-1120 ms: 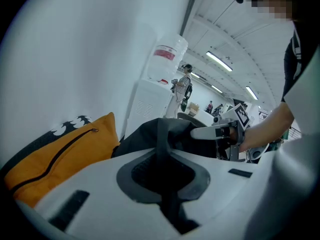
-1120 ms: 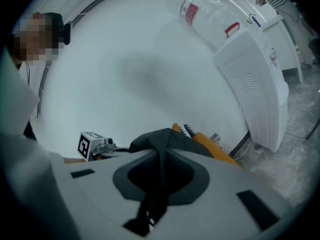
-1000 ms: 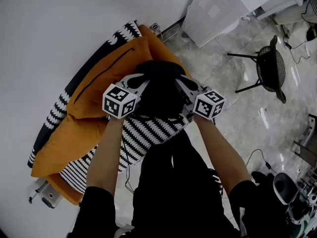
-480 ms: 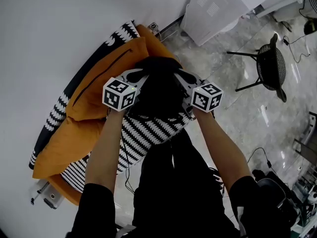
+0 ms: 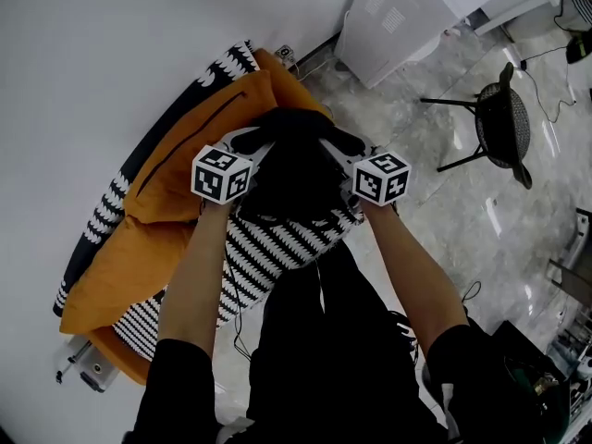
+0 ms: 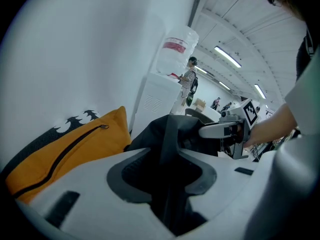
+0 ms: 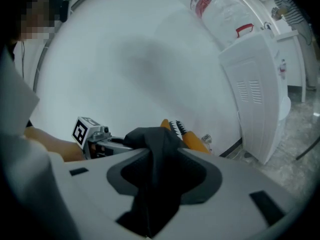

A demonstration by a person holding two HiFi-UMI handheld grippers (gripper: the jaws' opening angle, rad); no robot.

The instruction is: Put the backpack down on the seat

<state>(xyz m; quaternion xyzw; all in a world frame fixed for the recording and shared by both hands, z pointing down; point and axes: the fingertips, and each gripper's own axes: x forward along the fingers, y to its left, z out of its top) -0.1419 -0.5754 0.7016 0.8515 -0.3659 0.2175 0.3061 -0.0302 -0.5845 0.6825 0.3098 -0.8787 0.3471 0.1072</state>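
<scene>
The black backpack (image 5: 294, 172) rests on the black-and-white striped seat (image 5: 277, 248), leaning against the orange cushion (image 5: 176, 188). My left gripper (image 5: 254, 148) is at its left top and my right gripper (image 5: 338, 151) at its right top. In the left gripper view a black strap (image 6: 169, 144) runs between the jaws of the left gripper (image 6: 167, 184), which are opening, their pads standing off it. In the right gripper view another strap (image 7: 154, 169) lies likewise between the opening jaws of the right gripper (image 7: 157, 194).
A white wall (image 5: 83, 72) runs behind the seat. A white water dispenser (image 5: 398, 17) stands at the back right. A black round chair (image 5: 504, 123) stands on the marble floor to the right. Cables lie on the floor by my legs.
The two marker cubes have drawn slightly closer together, the right one shifting left. The backpack has stayed on the seat against the orange cushion.
</scene>
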